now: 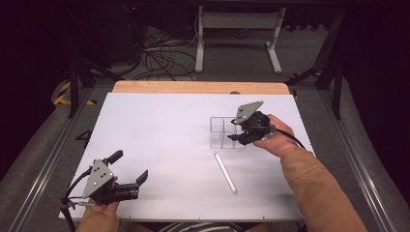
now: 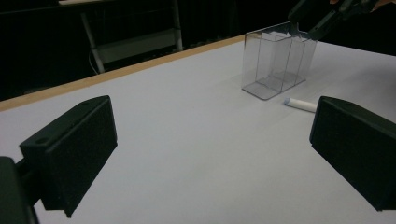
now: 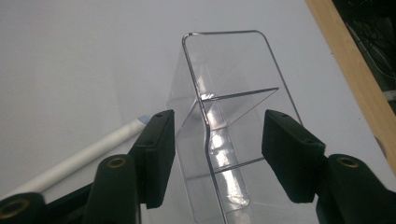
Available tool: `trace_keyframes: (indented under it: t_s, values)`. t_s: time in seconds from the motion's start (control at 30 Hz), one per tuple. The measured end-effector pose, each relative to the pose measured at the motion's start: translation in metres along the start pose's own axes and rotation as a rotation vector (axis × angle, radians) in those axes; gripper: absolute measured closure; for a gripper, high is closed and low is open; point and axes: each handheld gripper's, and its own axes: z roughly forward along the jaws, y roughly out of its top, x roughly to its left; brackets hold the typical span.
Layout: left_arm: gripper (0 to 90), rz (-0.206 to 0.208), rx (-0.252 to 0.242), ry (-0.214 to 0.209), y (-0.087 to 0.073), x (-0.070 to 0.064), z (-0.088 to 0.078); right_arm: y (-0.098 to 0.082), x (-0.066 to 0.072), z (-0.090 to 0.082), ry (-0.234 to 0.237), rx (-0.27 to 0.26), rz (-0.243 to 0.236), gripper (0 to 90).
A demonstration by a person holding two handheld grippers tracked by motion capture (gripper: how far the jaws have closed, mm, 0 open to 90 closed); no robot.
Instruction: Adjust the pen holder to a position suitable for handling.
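L gripper [image 1: 129,166] sits at near left corner of table [image 1: 159,121], jaws wide, nothing btwn them; held low by L hand [image 1: 104,205]. In the left gripper view its two black pads frame bare white top. Mid-right, a white tube [image 1: 226,173] lies flat on table, well apart from L gripper, just near side of the box. Farther, clear box [image 1: 223,131] w/ dividers stands upright, right of centre. R gripper [image 1: 237,130] is over box's right end, jaws partly open, straddling box walls; pads not seen pressing, so no grip. Wood edge [image 1: 200,87] runs along far side.
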Motion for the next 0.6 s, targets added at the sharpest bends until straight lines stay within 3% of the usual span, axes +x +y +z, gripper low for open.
trace_keyframes:
  t_s: [0.6]
  values:
    - [1.6, -0.001, 0.001, 0.0, -0.001, 0.001, 0.001, -0.001, 0.0, 0.036, 0.069, 0.113, -0.044, 65.1]
